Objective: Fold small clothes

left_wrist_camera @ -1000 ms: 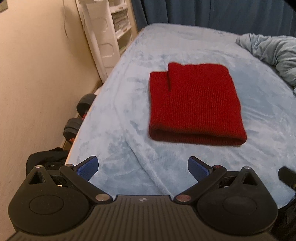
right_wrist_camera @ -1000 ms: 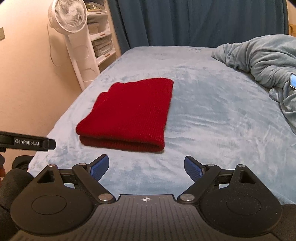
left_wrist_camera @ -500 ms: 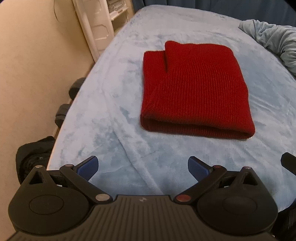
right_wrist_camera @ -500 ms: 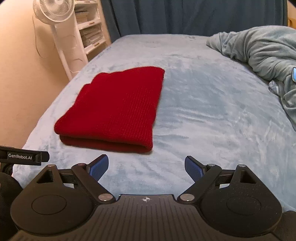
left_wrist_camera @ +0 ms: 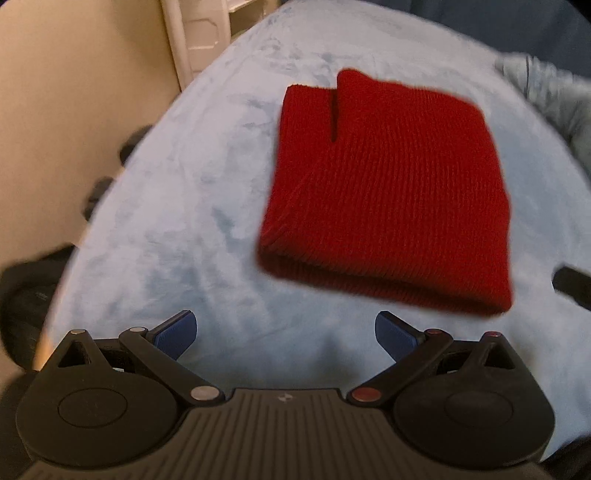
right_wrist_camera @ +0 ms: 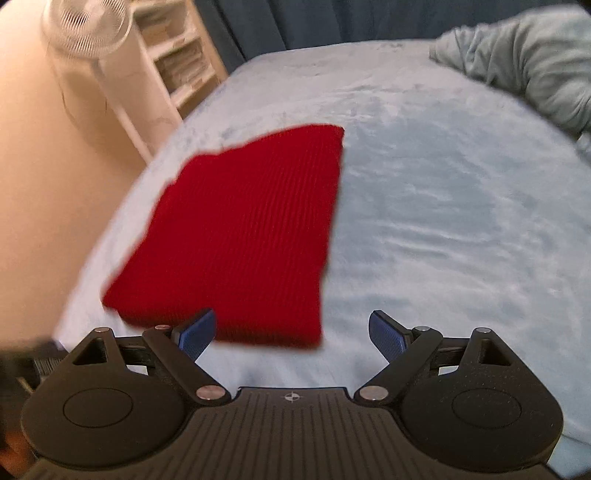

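Note:
A red knitted garment point(left_wrist_camera: 388, 192) lies folded flat on the light blue bed cover point(left_wrist_camera: 207, 206); it also shows in the right wrist view point(right_wrist_camera: 251, 236). My left gripper point(left_wrist_camera: 286, 338) is open and empty, just short of the garment's near folded edge, towards its left corner. My right gripper point(right_wrist_camera: 291, 332) is open and empty, its left fingertip point(right_wrist_camera: 195, 330) over the garment's near edge and its jaws astride the near right corner. Both views are motion-blurred.
A crumpled grey-blue blanket point(right_wrist_camera: 524, 74) lies at the far right of the bed. A white shelf unit point(right_wrist_camera: 173, 66) and a fan point(right_wrist_camera: 85, 26) stand by the beige wall on the left. Dark objects point(left_wrist_camera: 26, 280) lie on the floor beside the bed's left edge.
Both grippers have moved forward and down towards the red garment, which now looks larger and nearer. The right gripper's left fingertip now overlaps its near edge. Both stay open.

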`<state>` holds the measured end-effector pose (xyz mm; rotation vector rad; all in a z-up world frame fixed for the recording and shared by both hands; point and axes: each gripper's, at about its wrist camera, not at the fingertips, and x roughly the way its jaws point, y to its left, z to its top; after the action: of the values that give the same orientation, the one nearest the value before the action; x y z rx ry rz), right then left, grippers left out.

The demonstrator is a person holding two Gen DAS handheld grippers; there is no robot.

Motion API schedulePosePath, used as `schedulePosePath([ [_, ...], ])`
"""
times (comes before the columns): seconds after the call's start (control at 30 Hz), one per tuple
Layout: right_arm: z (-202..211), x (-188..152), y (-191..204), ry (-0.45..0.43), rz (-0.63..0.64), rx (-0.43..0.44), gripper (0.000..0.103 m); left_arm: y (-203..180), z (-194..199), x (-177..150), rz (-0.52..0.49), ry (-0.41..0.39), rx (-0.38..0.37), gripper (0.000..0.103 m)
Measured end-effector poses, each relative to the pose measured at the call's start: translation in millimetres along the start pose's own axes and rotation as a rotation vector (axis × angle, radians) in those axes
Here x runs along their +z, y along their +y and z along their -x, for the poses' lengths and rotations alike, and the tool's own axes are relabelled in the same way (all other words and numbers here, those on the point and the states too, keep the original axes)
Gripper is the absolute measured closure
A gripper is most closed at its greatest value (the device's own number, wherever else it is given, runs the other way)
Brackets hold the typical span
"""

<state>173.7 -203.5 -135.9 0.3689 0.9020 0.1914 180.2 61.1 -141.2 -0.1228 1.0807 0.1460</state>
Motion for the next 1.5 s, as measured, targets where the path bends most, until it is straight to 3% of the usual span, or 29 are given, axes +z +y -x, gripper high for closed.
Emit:
schedulePosePath([
  [0.13,-38,68,-32,0.036,-0.148,0.054,0.009,18,-21,8,0.207,0.000,-0.106,0.000],
  [0.33,-111,158,-54,0.039,-0.205,0.042,0.009,32,-46,19,0.395,0.022,-0.172,0.000],
  [0.47,-169,193,-56,0.064,-0.204,-0.006,0.008,39,-65,24,0.477,0.047,-0.186,0.000],
  [0.63,-231,212,-43,0.156,-0.169,-0.018,0.008,48,-76,31,0.552,0.002,-0.123,0.000],
  [0.7,-249,214,-35,0.191,-0.140,0.000,0.010,44,-79,34,0.530,-0.015,-0.119,0.011],
  [0.73,-254,216,-31,0.194,-0.119,0.016,0.018,42,-79,35,0.516,-0.024,-0.151,0.036],
  [0.77,-258,214,-25,0.210,-0.061,0.010,0.056,40,-79,39,0.497,-0.024,-0.161,0.039],
  [0.8,-262,214,-20,0.232,-0.011,-0.006,0.078,39,-79,43,0.475,-0.025,-0.152,0.042],
  [0.83,-260,212,-19,0.225,0.018,-0.023,0.079,38,-79,47,0.447,-0.025,-0.159,0.050],
  [0.9,-247,207,-28,0.200,0.000,-0.026,0.080,45,-83,61,0.416,-0.012,-0.181,0.054],
  [1.03,-190,167,-76,0.132,-0.208,-0.062,0.081,54,-104,129,0.203,-0.002,-0.216,0.056],
  [1.13,-131,86,-113,0.066,-0.459,-0.085,0.082,37,-132,200,-0.002,0.012,-0.281,0.057],
  [1.23,-94,7,-117,-0.027,-0.689,-0.067,0.081,0,-153,248,-0.158,0.019,-0.322,0.056],
  [1.33,-78,-33,-105,-0.130,-0.775,-0.061,0.078,-25,-156,261,-0.226,0.021,-0.280,0.045],
  [1.4,-78,-29,-104,-0.130,-0.753,-0.099,0.063,-14,-149,256,-0.197,-0.005,-0.277,0.034],
  [1.43,-81,-22,-105,-0.114,-0.731,-0.109,0.062,-3,-141,252,-0.167,-0.024,-0.294,0.018],
  [1.47,-81,-15,-107,-0.107,-0.706,-0.109,0.060,8,-136,247,-0.137,-0.036,-0.320,0.010],
  [1.5,-79,-11,-111,-0.114,-0.692,-0.109,0.058,14,-133,245,-0.115,-0.049,-0.343,0.010],
])
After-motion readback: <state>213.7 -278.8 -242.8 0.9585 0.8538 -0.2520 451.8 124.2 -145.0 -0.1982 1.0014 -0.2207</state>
